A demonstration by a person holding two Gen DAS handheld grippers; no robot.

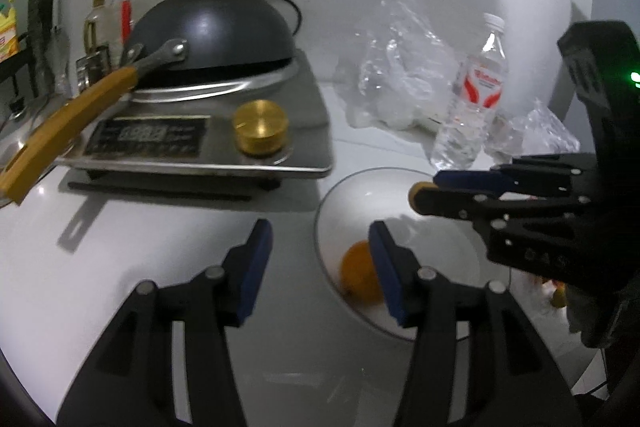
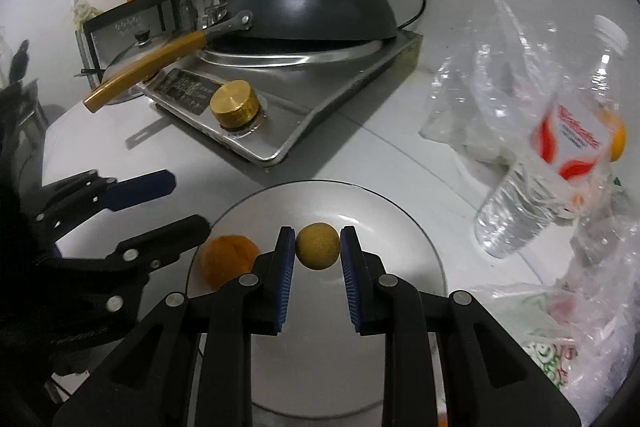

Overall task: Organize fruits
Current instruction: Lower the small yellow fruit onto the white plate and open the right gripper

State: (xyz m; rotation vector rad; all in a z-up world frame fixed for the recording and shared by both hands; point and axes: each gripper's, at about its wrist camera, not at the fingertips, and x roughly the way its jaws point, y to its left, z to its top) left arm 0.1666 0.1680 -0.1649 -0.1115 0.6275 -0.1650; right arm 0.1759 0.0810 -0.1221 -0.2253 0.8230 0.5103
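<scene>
A white plate [image 2: 408, 239] lies on the counter before me; it also shows in the left wrist view [image 1: 440, 267]. An orange [image 2: 226, 259] rests on its left side, also seen in the left wrist view [image 1: 358, 277] behind my right finger. My right gripper [image 2: 318, 247] is shut on a small yellow-brown round fruit [image 2: 318, 246] and holds it over the plate; it shows from the side in the left wrist view [image 1: 426, 189]. My left gripper [image 1: 320, 259] is open and empty at the plate's left rim; it shows in the right wrist view [image 2: 180, 203]. Another orange [image 2: 618, 143] sits behind the bottle.
A steel induction cooker [image 2: 296, 99] with an overturned black wok [image 2: 316, 7] and a brass knob [image 2: 236, 103] stands behind the plate. A water bottle [image 2: 552, 163] and crumpled plastic bags [image 2: 500, 67] lie to the right. Bottles and a rack stand at back left.
</scene>
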